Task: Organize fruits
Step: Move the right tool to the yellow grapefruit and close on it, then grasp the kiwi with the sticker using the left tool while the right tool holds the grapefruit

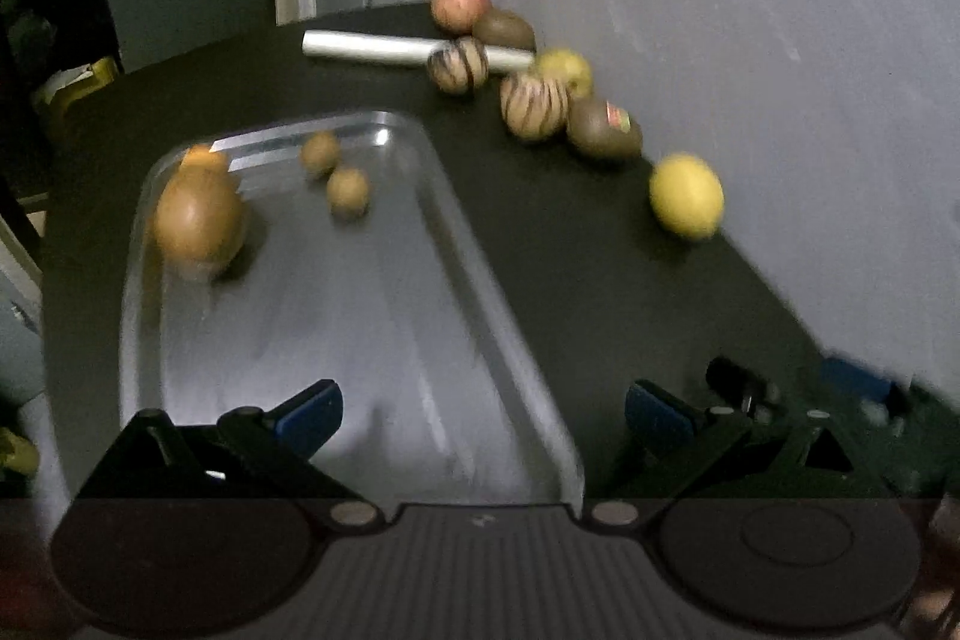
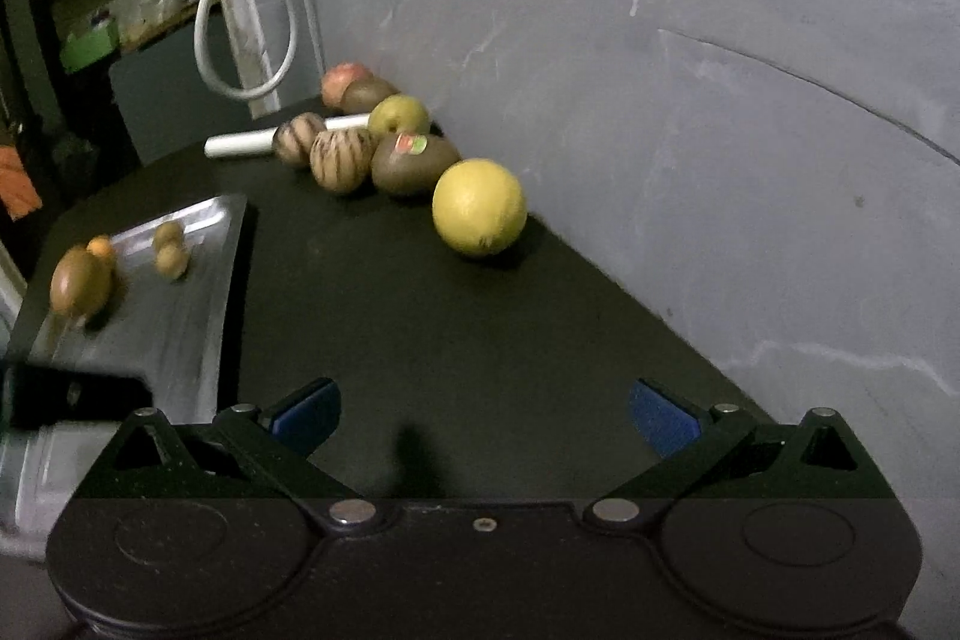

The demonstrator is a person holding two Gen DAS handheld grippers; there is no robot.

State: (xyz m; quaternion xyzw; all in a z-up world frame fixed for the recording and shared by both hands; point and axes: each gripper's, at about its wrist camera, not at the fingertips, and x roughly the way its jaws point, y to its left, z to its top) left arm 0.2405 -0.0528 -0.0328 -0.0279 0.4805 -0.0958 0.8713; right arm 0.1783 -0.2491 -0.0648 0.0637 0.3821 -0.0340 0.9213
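Observation:
A metal tray (image 1: 336, 340) lies on the black table and holds a large brown fruit (image 1: 199, 219), a small orange fruit (image 1: 204, 155) behind it and two small brown fruits (image 1: 347, 191). My left gripper (image 1: 483, 415) is open and empty over the tray's near end. By the wall lie a yellow lemon (image 2: 479, 207), a kiwi with a sticker (image 2: 413, 162), two striped fruits (image 2: 339, 159), a greenish apple (image 2: 398, 114), another kiwi (image 2: 366, 94) and a red apple (image 2: 344, 81). My right gripper (image 2: 485, 415) is open and empty, well short of the lemon. The tray (image 2: 198, 292) shows at its left.
A white tube (image 2: 240, 142) lies on the table behind the striped fruits. A grey wall (image 2: 690, 100) borders the table on the right. A white cable (image 2: 252, 10) hangs at the back. The left gripper's body (image 2: 72, 394) shows at the left of the right wrist view.

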